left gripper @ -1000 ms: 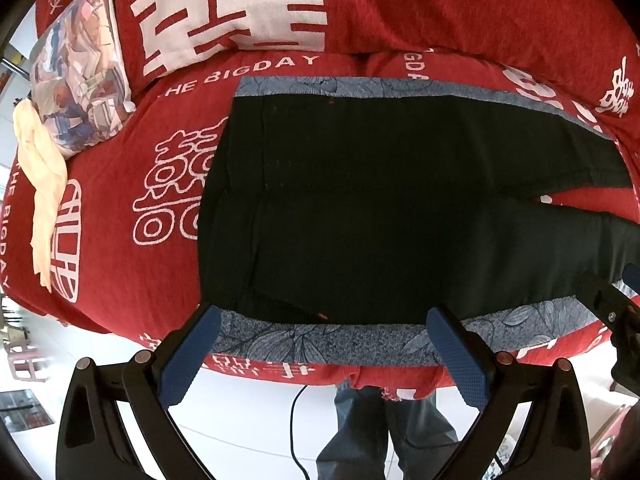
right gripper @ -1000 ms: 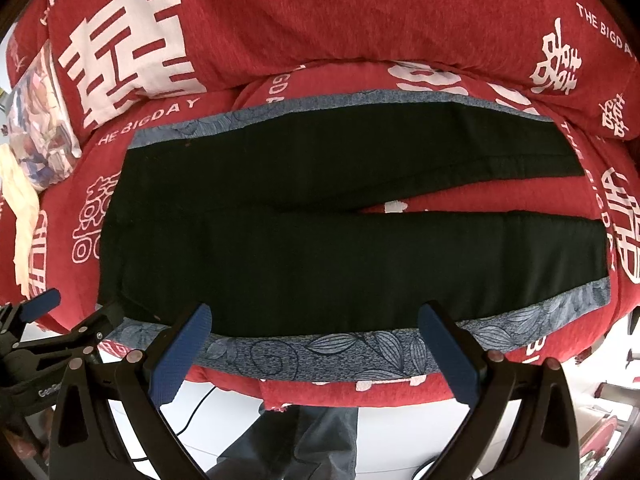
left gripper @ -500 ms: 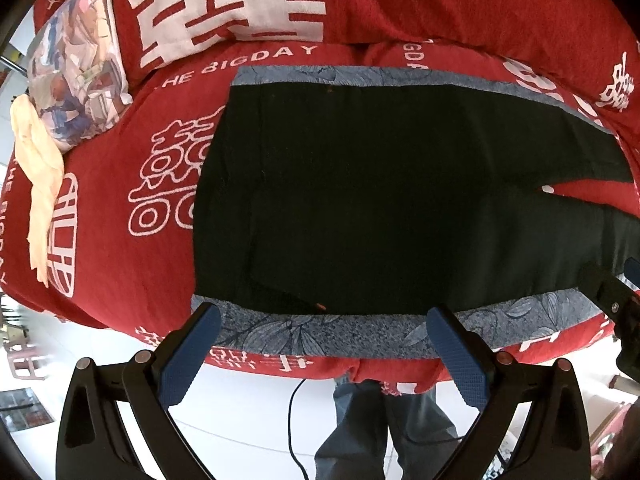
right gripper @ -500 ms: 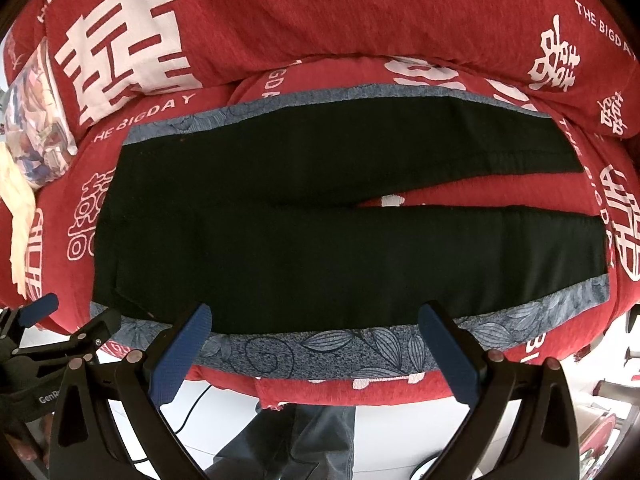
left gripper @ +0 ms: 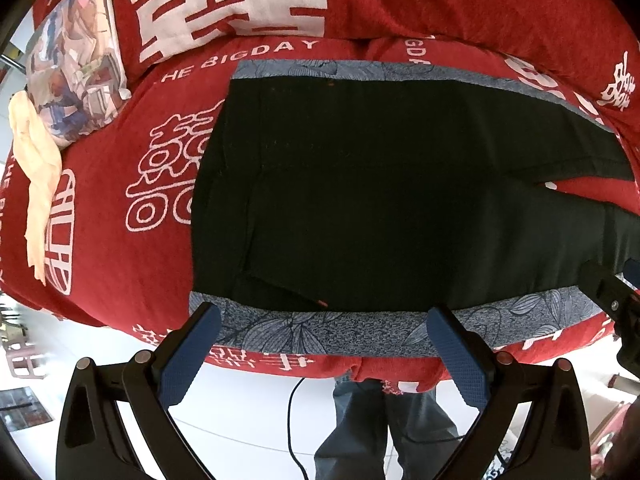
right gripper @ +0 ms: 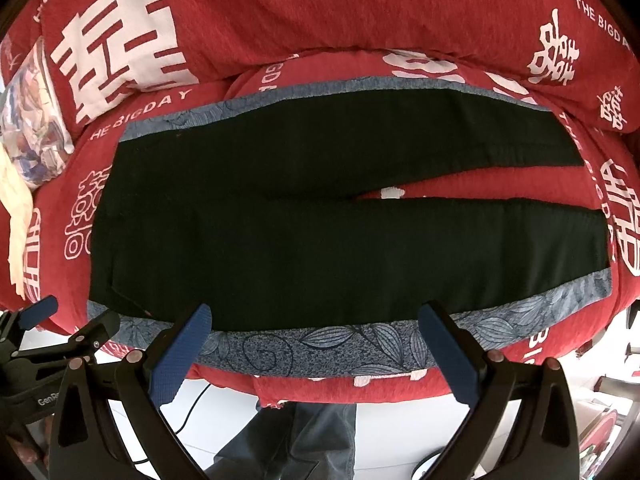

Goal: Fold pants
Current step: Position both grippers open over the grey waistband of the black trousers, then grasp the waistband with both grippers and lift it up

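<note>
Lying flat — black pants (right gripper: 320, 220), legs apart, blue-grey floral side strips.

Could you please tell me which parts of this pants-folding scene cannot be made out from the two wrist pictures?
- Left wrist view: the leg ends of the black pants run past the right edge, behind the right gripper.
- Right wrist view: the left gripper is partly cut off at the left edge.
- Both views: the floral cloth is mostly hidden under the pants.
- Both views: the pants' seams and pockets are lost in uniform black.
</note>
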Demonstrator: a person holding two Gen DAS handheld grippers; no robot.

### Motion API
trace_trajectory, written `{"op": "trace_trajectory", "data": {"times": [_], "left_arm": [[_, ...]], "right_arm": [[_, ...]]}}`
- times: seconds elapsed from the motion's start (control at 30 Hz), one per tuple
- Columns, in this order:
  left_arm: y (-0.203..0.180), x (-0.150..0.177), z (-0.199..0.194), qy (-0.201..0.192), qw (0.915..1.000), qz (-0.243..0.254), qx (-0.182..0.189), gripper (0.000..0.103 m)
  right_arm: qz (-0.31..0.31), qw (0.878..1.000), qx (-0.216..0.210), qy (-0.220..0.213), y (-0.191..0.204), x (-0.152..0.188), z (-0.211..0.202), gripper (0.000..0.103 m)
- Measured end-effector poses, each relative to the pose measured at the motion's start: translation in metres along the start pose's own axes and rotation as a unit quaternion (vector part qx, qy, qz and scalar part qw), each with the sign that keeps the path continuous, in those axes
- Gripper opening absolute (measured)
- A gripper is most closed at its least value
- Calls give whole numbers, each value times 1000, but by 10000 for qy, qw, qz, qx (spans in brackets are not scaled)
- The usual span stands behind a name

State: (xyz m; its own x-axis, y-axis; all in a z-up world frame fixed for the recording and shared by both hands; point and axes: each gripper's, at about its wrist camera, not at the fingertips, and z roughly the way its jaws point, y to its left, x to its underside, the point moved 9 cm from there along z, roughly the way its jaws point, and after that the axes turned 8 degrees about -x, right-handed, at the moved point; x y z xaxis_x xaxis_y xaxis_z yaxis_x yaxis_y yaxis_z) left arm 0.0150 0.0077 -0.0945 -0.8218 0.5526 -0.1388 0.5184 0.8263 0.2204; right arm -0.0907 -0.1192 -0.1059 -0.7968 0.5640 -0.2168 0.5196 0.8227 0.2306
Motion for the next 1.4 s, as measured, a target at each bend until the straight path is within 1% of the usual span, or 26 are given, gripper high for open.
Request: {"op": "trace_trajectory", "data": {"times": [0.3,0.67,0.77,0.83,0.87,0.9,0.93,0.97,1.0,1.03,1.07,1.1,1.13,1.17,1.2,1.23,1.3,1.33,1.37,1.4], "left_arm": [[5,5,9,55,10000,-46,-15,103],[18,8,16,94,9996,-257,57,103],[21,10,16,58,9992,-331,212,103],[25,13,20,79,9975,-501,489,103],[28,15,22,92,9958,-631,662,103],[32,18,26,99,9927,-804,890,103],[36,21,29,105,9885,-997,1129,103],[40,23,32,116,9832,-1190,1380,103],[43,27,37,152,9761,-1389,1663,103],[46,32,42,216,9701,-1535,1869,103],[49,37,50,290,9641,-1650,2059,103],[50,41,55,327,9610,-1693,2162,103],[51,45,62,363,9580,-1722,2265,103],[50,49,69,397,9548,-1743,2374,103],[49,53,78,450,9503,-1769,2523,103],[45,59,86,530,9444,-1814,2691,103],[37,67,102,689,9236,-2018,3186,103],[35,70,109,752,9172,-2099,3302,103],[32,74,118,833,9097,-2225,3406,103],[30,75,123,879,9054,-2309,3453,103]], "right_arm": [[14,10000,27,50,0,3,8,103],[-15,10000,-54,66,6,4,7,103],[20,9998,-170,121,10,6,7,103],[87,9987,-489,138,16,9,8,103],[159,9967,-773,179,21,12,11,103],[275,9922,-1189,268,27,17,15,103],[456,9831,-1720,427,35,25,21,103],[667,9711,-2207,610,41,33,27,103],[858,9599,-2562,748,46,40,34,102],[1099,9451,-2943,898,51,50,43,101],[1219,9374,-3112,982,54,57,50,96],[1365,9277,-3288,1121,57,68,62,83],[1517,9189,-3410,1280,59,79,75,76],[1712,9070,-3568,1440,61,91,92,73],[1855,8982,-3683,1524,63,100,107,72],[1930,8937,-3742,1551,64,107,119,72],[1943,8898,-3864,1458,66,112,134,72],[1953,8862,-3956,1416,68,114,141,72],[2013,8784,-4097,1414,69,113,143,72],[2071,8699,-4257,1380,72,112,142,72]]}}
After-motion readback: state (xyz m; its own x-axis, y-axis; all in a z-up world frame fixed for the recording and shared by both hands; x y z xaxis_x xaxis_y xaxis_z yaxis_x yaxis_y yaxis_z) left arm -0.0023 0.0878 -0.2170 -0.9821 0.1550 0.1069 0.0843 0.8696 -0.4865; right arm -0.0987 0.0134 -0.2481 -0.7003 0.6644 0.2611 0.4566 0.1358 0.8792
